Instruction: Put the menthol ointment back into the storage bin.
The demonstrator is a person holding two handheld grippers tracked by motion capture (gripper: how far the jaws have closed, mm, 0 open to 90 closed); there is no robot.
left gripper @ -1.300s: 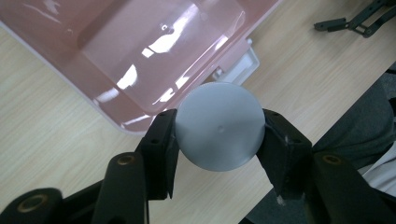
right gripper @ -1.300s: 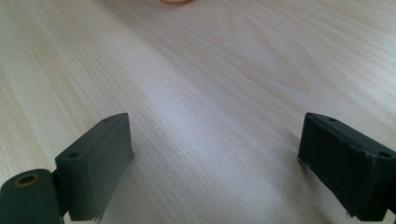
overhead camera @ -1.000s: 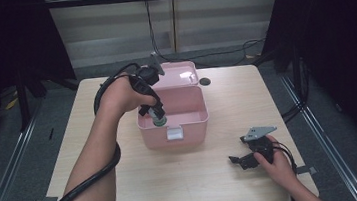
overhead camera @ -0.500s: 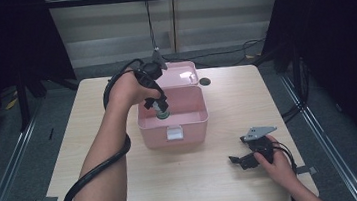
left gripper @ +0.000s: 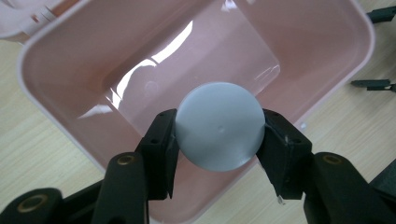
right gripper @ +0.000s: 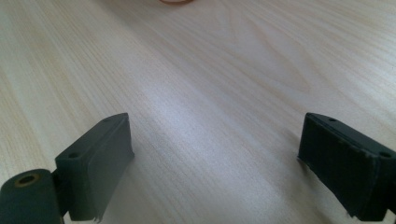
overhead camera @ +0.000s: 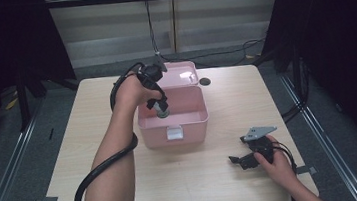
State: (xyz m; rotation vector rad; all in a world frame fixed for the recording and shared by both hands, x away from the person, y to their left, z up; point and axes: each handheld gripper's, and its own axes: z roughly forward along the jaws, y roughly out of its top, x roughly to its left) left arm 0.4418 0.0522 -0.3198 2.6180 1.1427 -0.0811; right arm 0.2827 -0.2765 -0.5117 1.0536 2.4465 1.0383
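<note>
Grey ball point(left gripper: 218, 126) sitting clamped between left fingers point(left gripper: 161, 140), hanging over open pink box point(overhead camera: 173, 127), bench 12 o'clock.

A pink box point(overhead camera: 173, 126) is sitting open at the middle of the wooden table point(overhead camera: 80, 141), its lid point(overhead camera: 183, 73) lying back on the far side. The left gripper point(overhead camera: 161, 111) is pointing down into the box, clasping a small grey round object point(overhead camera: 162, 113). The right gripper point(overhead camera: 245, 160) is resting on the table at near right, well apart from the box.
</note>
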